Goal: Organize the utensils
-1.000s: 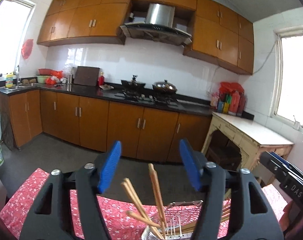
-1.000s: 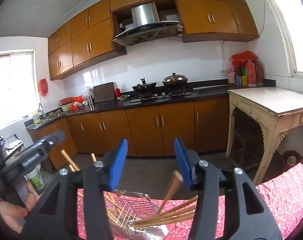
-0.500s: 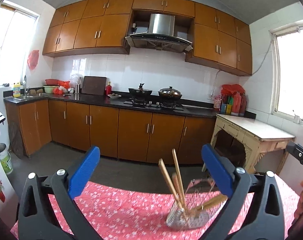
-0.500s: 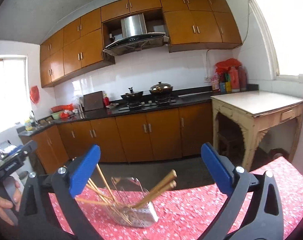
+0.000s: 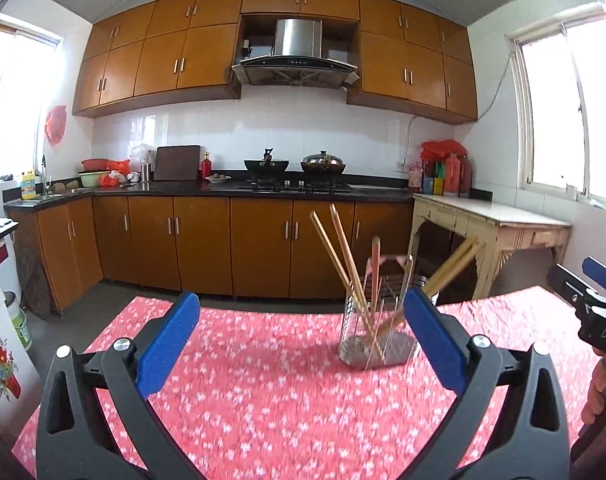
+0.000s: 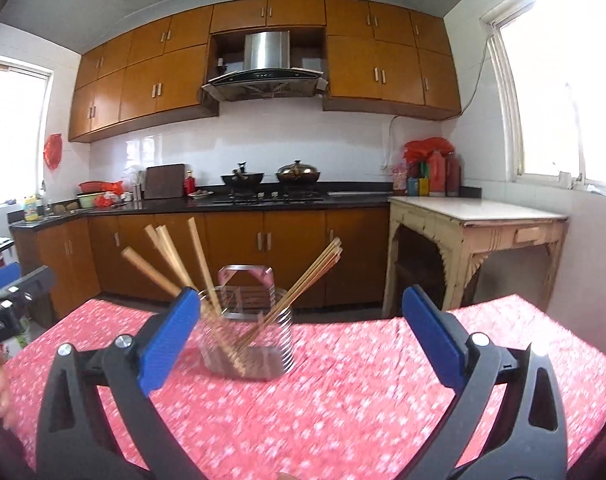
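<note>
**Chopsticks gathered in wire holder as both grippers stand released**

A wire utensil holder is seen standing upright on a table covered with a red floral tablecloth, near the far edge that faces the kitchen cabinets. Wooden chopsticks are held inside it, fanned out loosely: several lean to one side, others are tilted the opposite way over the rim. One reddish utensil stands among them, though its kind cannot be told. No loose utensils are visible on the cloth around the holder, so the gathering is judged to be largely done; at most, the splayed chopsticks might be straightened.

The left gripper is shown with its blue-padded jaws spread wide and nothing between them, the opening having just been completed; the holder lies ahead of it, partly behind the right-hand pad. The right gripper is likewise released and empty, its jaws just widened, with the holder seen between and beyond its pads, apart from them. Each gripper is glimpsed at the edge of the other's view, held in a hand.

Behind the table, a black countertop carries a wok and a lidded pot, beneath a steel range hood. A worn cream side table is placed by the window.
</note>
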A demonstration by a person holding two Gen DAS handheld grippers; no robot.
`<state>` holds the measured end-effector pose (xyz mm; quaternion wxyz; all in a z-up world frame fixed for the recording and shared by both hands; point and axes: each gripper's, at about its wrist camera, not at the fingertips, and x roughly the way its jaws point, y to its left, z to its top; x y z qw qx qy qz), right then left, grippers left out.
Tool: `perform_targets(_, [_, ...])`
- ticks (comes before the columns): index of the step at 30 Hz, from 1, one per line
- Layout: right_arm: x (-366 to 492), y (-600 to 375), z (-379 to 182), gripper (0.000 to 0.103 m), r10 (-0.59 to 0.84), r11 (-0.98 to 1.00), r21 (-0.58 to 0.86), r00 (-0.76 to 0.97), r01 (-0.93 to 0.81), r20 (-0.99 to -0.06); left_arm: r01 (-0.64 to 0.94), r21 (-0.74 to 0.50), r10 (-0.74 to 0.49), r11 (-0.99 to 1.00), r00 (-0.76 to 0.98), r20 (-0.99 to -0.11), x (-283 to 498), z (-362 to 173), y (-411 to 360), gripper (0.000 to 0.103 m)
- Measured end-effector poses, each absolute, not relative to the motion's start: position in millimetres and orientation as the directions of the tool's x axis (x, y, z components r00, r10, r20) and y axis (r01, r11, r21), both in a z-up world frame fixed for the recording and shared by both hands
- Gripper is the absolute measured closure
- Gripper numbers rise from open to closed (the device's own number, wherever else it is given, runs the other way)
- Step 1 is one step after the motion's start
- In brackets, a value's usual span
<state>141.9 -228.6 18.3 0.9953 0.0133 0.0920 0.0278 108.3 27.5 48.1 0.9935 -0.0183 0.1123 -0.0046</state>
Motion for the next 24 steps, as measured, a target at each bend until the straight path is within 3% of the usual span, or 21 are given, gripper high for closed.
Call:
perform_targets(12, [101.0, -219.6, -9.1, 0.004, 0.085, 0.996, 0.009, 0.973, -0.085, -0.216, 0.008, 0.003, -0.007, 1.0, 0.962, -0.273, 70.9, 20.1, 16.7, 0.002])
perform_targets(24, [76.1, -216.4, -20.7, 0.004, 0.087, 0.996, -0.018, 0.976, -0.092, -0.198, 0.005, -0.069, -0.024, 0.998, 0.96, -0.279, 47.7, 11.1, 24.8, 0.002])
